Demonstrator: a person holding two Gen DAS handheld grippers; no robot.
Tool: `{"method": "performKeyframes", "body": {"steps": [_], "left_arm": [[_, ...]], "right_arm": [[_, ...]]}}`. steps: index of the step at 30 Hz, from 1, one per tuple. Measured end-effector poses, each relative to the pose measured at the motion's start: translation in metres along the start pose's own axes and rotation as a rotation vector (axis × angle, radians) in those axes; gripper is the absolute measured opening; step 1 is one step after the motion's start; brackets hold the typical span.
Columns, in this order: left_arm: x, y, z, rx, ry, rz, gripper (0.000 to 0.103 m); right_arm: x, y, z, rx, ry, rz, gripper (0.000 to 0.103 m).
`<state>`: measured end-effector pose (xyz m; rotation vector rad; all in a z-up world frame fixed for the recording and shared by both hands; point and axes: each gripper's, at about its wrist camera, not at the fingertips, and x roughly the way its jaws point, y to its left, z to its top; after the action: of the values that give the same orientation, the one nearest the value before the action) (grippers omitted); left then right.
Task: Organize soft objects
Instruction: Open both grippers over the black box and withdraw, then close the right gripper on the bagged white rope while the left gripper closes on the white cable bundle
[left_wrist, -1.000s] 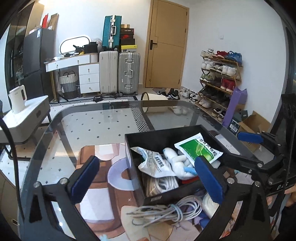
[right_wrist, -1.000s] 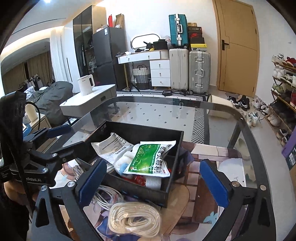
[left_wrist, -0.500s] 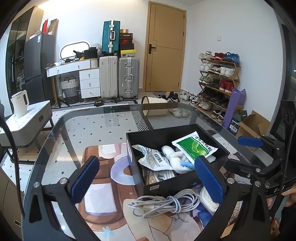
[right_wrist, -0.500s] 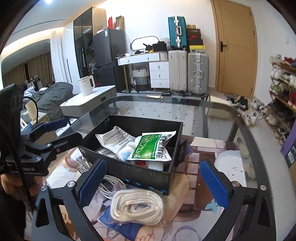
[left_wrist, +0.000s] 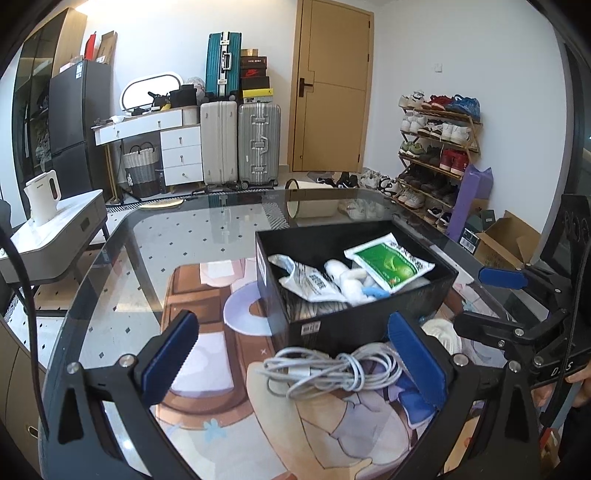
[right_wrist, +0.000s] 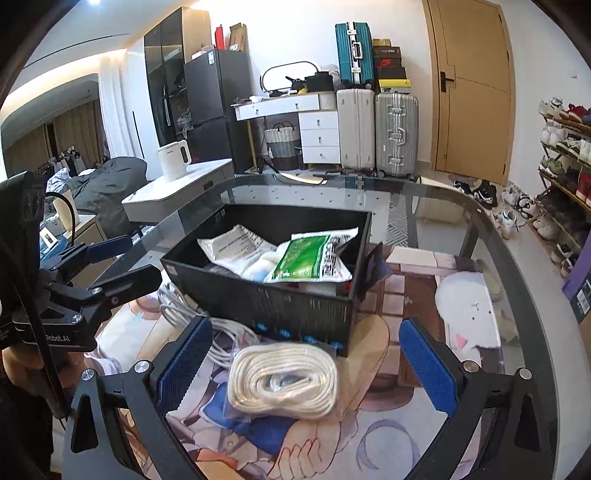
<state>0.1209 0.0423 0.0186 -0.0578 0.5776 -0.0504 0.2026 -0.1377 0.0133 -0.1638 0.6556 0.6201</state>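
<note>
Hovering over 2 leftovers on the glass table (left_wrist: 122, 295), both grippers empty, jaws wide: left gripper (left_wrist: 293, 360) above white cable bundle (left_wrist: 332, 371), right gripper (right_wrist: 306, 363) above bagged rope coil (right_wrist: 282, 380). Black box (right_wrist: 280, 306) just behind, already holding packets. Next: lower, close, lift into box.

A brown door (left_wrist: 330, 86) is in the far wall. Left of the door stand two suitcases, one white (left_wrist: 218, 142) and one silver (left_wrist: 259, 142), with a teal suitcase (left_wrist: 222, 64) on top. Further left of the door is a white desk with drawers (left_wrist: 162, 138), then a black fridge (left_wrist: 75, 122). Right of the door is a shoe rack (left_wrist: 434, 147) full of shoes. A white kettle (right_wrist: 173, 159) sits far left of the door.
</note>
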Motion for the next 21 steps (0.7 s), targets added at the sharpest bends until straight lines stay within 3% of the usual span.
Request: {"method": "performKeyframes", "body": {"steps": [21], "left_arm": [[0.011, 0.007, -0.026, -0.029, 0.117, -0.001, 0.103]], "right_arm": [[0.026, 0.009, -0.023, -0.033, 0.163, 0.02, 0.102]]}}
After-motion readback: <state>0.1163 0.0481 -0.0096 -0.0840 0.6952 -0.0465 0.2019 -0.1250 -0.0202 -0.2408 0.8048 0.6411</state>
